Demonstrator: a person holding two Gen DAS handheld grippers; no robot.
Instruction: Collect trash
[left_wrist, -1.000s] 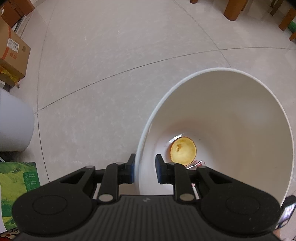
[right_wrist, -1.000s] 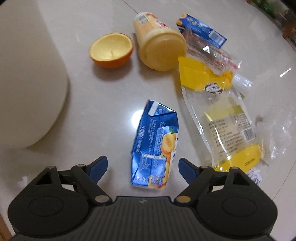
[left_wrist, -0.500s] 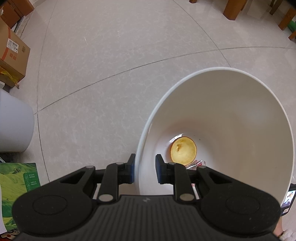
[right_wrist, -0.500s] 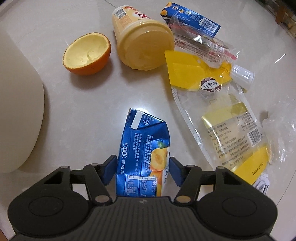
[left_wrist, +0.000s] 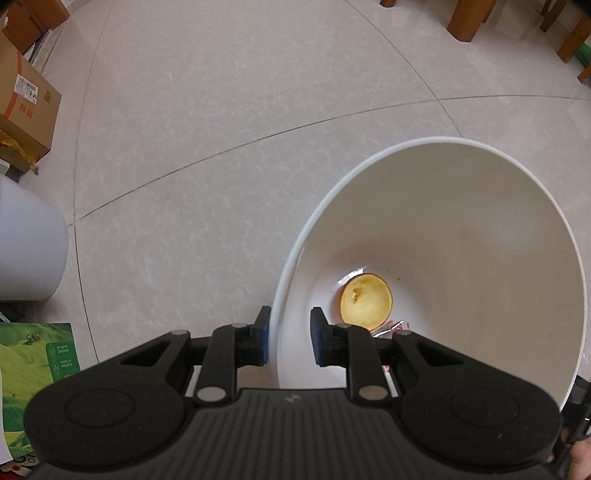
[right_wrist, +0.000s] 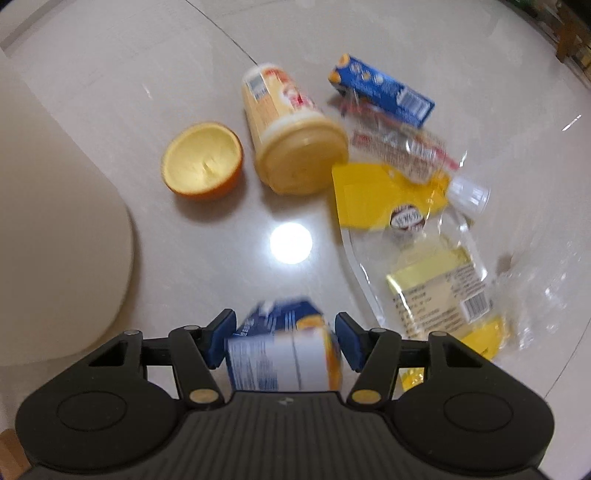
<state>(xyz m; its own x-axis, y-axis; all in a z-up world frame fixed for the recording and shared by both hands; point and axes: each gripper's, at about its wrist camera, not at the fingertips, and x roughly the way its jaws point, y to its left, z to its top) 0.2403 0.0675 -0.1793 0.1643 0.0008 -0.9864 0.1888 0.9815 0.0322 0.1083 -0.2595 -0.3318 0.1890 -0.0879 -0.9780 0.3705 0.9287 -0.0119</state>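
My left gripper (left_wrist: 290, 339) points down, shut on the rim of the white bin (left_wrist: 443, 142), one pad outside and one inside the wall. At the bin's bottom lie an orange peel half (left_wrist: 365, 306) and a bit of wrapper (left_wrist: 391, 328). My right gripper (right_wrist: 282, 343) is shut on a blue juice carton (right_wrist: 280, 354), held blurred above the glossy table (right_wrist: 207, 258). On the table lie an orange peel half (right_wrist: 203, 160), a tipped yellow cup (right_wrist: 291, 147), a blue box (right_wrist: 384, 92), a clear wrapper (right_wrist: 402, 147) and a yellow spouted pouch (right_wrist: 406, 229).
A large pale rounded object (right_wrist: 55, 221) fills the left of the right wrist view. Crumpled clear plastic (right_wrist: 539, 288) lies by the table's right edge. On the tiled floor are cardboard boxes (left_wrist: 26, 110), a white cylinder (left_wrist: 26, 251), a green carton (left_wrist: 33, 369) and wooden legs (left_wrist: 469, 18).
The right gripper's jaws closed on the blue juice carton and lifted it off the table, so the other trash now looks farther away. The left gripper and bin have not moved.
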